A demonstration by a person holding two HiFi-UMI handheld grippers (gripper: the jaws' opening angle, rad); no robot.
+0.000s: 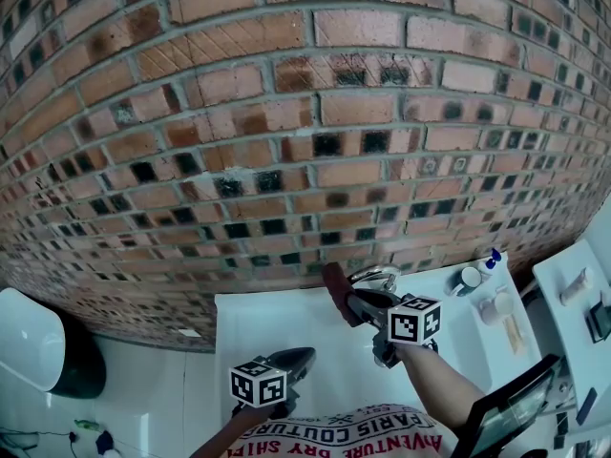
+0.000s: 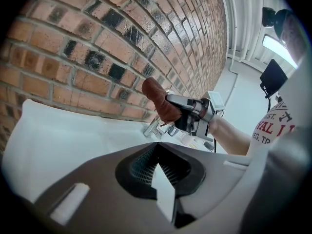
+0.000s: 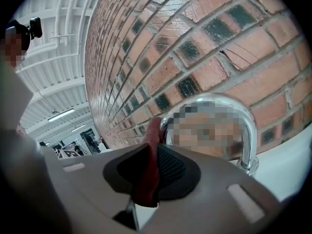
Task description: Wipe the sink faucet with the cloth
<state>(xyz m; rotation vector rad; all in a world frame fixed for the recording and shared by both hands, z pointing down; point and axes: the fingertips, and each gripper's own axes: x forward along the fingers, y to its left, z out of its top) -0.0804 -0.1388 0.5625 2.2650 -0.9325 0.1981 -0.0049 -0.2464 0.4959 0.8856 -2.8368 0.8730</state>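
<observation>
With my right gripper (image 3: 151, 175) clamped on the red cloth (image 3: 147, 165) just beside the curved faucet (image 3: 249, 130) at the sink's (image 1: 277, 318) back edge, I'd press the cloth on and rub along the arch, holding my left gripper (image 2: 158, 172), jaws together and empty, clear.

Brick wall (image 1: 286, 113) behind; white fixture (image 1: 29, 340) low left; small bottles (image 1: 468, 280) right.

Red-brown brick wall (image 1: 286, 113), grey mortar, dark patches. White floor (image 1: 153, 389) below. White ribbed ceiling (image 3: 53, 43); strip light (image 3: 61, 115) lit.
</observation>
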